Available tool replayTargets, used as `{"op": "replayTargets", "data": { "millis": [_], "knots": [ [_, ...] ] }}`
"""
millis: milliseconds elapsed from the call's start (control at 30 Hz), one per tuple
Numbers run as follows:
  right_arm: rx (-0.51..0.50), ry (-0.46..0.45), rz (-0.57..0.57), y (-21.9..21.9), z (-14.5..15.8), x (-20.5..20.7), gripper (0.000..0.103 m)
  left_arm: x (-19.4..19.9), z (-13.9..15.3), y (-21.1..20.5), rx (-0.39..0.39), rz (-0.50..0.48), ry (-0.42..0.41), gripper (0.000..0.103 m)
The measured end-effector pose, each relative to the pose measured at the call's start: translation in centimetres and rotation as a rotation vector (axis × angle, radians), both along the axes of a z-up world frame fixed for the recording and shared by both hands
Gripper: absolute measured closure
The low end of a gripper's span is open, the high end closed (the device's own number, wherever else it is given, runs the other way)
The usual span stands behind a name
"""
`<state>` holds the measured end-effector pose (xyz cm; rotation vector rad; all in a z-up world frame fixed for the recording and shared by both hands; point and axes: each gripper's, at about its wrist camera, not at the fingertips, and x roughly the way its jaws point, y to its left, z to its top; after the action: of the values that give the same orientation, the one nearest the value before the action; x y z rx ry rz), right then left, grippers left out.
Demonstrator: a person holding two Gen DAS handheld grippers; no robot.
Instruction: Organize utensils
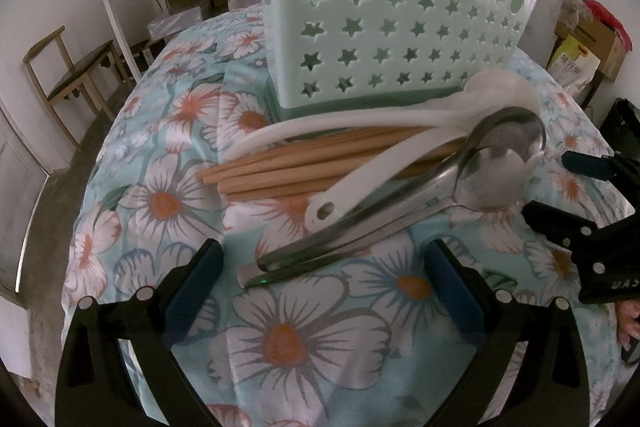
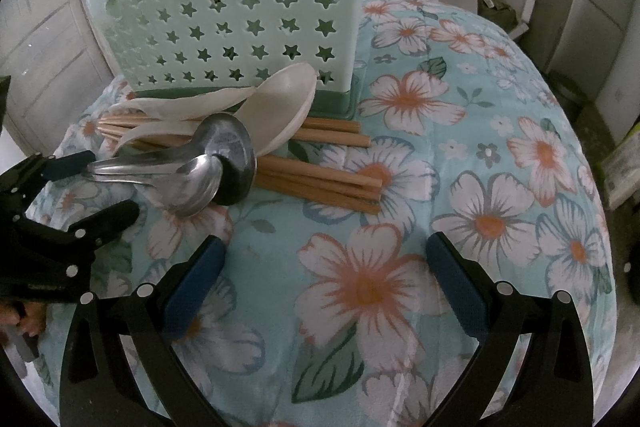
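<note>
My left hand-held gripper point(image 1: 326, 291) is spread wide with nothing between its blue pads point(image 1: 196, 281); it hangs low over the flowered cloth point(image 1: 304, 343) that covers the counter. Just ahead of it lie the handle ends of the metal spoons point(image 1: 400, 203), which point back toward me while their bowls rest further off to the right, one nested against the other. From this side my right hand-held gripper point(image 1: 560, 191) shows at the frame's right edge, its fingers apart, close to the metal spoon bowls but holding nothing.

In the right wrist view that same right hand-held gripper point(image 2: 324, 283) is also wide, empty, over bare cloth with the pile ahead and to the left. The left one comes in from the left edge there, one blue tip just beside the metal handles; I cannot tell whether it touches them.

Beyond the metal spoons, a white spoon point(image 1: 384, 163) lies across a bundle of wooden chopsticks point(image 1: 288, 171), and a second white spoon point(image 1: 452, 103) curves behind them with its bowl up against the holder's base. The chopsticks lie flat on the cloth, roughly parallel, running across in front of the holder. The pale green utensil holder point(image 1: 380, 11) stands upright behind everything, its wall cut with star holes and a few gourd-shaped openings. I cannot see into it from either camera.
</note>
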<state>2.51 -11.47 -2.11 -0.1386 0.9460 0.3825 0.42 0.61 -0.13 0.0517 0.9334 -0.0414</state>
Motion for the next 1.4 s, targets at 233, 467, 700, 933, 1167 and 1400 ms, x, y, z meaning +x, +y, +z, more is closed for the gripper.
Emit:
{"op": "replayTargets", "data": {
  "millis": [233,467,700,933,1167,1400],
  "knots": [
    [0.142,0.009,0.008,-1.6,0.5,0.3,0.006,-0.4,0.2,-0.3,-0.016,-0.005,-0.003,0.004],
    [0.265,-0.027,0.031,-2.7,2.8,-0.1,0.011,-1.1,0.6,0.3,-0.043,-0.040,-0.021,0.011],
    [0.346,0.035,0.025,-1.9,5.1,3.2,0.033,-2.3,1.4,2.8,-0.152,-0.027,-0.056,0.031],
    [0.450,0.219,-0.046,-1.6,2.6,7.4,0.078,-4.4,3.3,3.4,-0.134,-0.078,-0.130,0.042],
    [0.441,0.198,-0.074,-1.2,2.5,7.6,0.099,-4.6,6.2,1.7,-0.086,-0.253,-0.227,0.042],
    [0.407,0.098,-0.171,-4.2,5.0,6.5,0.099,-0.8,5.8,-3.3,0.006,-0.425,-0.270,0.055]
  ]
}}
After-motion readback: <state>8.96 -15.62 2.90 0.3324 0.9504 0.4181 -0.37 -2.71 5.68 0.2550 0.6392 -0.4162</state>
